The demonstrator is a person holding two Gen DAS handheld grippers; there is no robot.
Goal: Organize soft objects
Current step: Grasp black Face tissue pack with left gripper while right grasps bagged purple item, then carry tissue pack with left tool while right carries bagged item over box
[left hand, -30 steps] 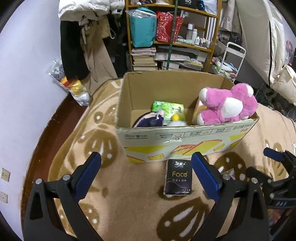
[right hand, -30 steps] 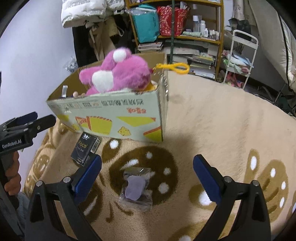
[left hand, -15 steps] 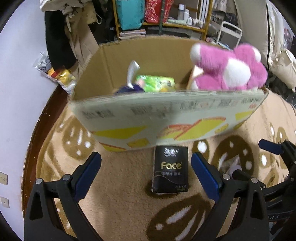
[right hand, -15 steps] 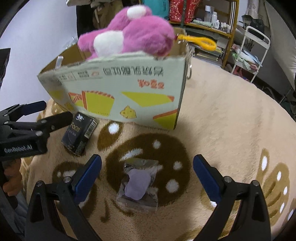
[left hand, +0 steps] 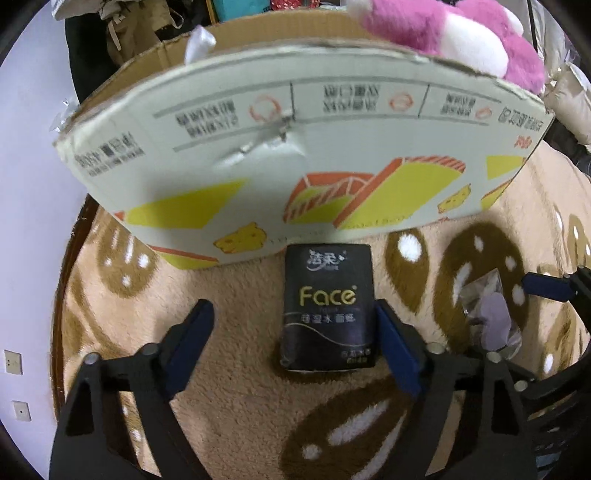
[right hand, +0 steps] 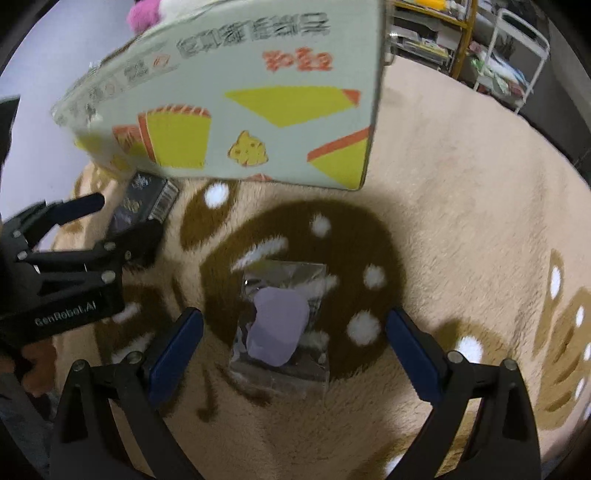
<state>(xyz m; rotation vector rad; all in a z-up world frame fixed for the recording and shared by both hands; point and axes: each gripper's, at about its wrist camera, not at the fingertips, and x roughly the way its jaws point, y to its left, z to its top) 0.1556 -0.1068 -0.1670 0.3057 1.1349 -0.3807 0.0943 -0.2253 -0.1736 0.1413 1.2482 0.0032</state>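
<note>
A black "Face" tissue pack [left hand: 328, 306] lies on the beige patterned carpet just in front of the cardboard box [left hand: 295, 155]. My left gripper [left hand: 291, 328] is open and low, its jaws on either side of the pack. A clear bag with a purple soft item [right hand: 279, 325] lies on the carpet; it also shows in the left wrist view [left hand: 493, 321]. My right gripper [right hand: 295, 339] is open, its jaws on either side of the bag. A pink plush toy [left hand: 461, 33] sticks out of the box.
The box wall [right hand: 240, 103] stands close in front of both grippers. The left gripper body [right hand: 62, 266] is at the left of the right wrist view. A shelf and a white cart [right hand: 517, 48] stand behind the carpet. A white wall [left hand: 26, 221] is at left.
Both grippers have moved down and forward. The tissue pack now sits between the left jaws and the bag between the right jaws. Both stay open.
</note>
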